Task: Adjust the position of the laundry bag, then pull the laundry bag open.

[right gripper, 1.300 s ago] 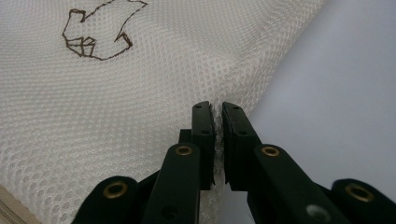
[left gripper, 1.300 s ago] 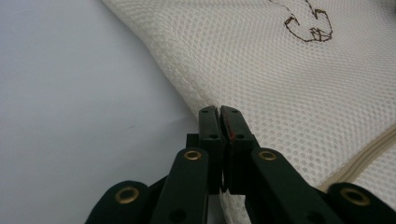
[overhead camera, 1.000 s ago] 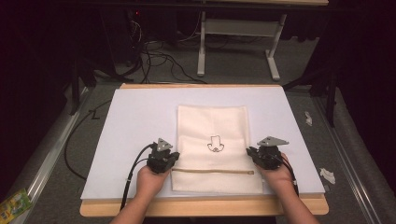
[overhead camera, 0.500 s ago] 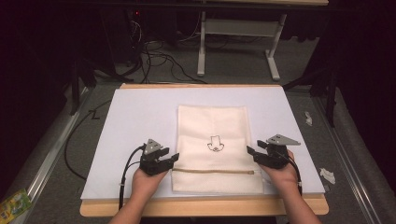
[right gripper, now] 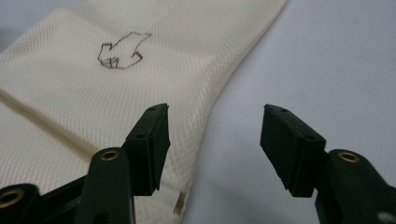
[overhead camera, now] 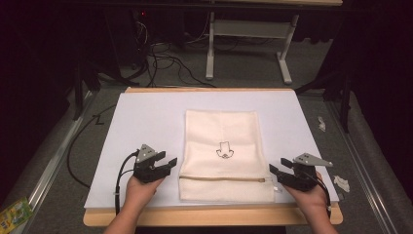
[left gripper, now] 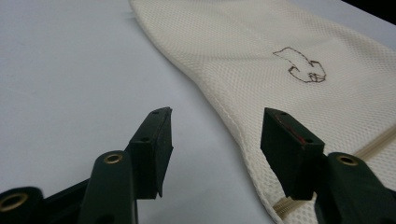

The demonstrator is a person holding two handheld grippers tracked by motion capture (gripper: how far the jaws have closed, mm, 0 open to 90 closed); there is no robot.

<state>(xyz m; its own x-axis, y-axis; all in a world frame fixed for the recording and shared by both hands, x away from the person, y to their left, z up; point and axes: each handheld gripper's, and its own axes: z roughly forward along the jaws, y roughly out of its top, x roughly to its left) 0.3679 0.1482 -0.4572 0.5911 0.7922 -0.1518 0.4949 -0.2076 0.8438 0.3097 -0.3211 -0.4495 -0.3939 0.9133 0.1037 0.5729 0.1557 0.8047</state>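
A cream mesh bag (overhead camera: 221, 131) lies flat on the white sheet (overhead camera: 146, 122), with a small dark stitched motif (overhead camera: 225, 151) at its middle and a zipper (overhead camera: 224, 179) across its near end. My left gripper (overhead camera: 169, 164) rests just left of the bag's near left edge, open and holding nothing. In the left gripper view the bag (left gripper: 243, 46) has its edge running in front of the right jaw of that gripper (left gripper: 215, 135). My right gripper (overhead camera: 272, 170) sits at the bag's near right edge, open. In the right gripper view the bag (right gripper: 70, 102) lies behind the left jaw of that gripper (right gripper: 215, 135).
The sheet covers a wooden table whose front edge (overhead camera: 204, 217) lies close to the hands. On the floor are cables (overhead camera: 160, 53), a white metal stand (overhead camera: 248, 34), paper scraps (overhead camera: 341, 183) at the right and a green packet (overhead camera: 12, 212) at the lower left.
Both grippers have drawn outward from the bag's near corners, the left one to the left and the right one to the right and slightly nearer the table's front.
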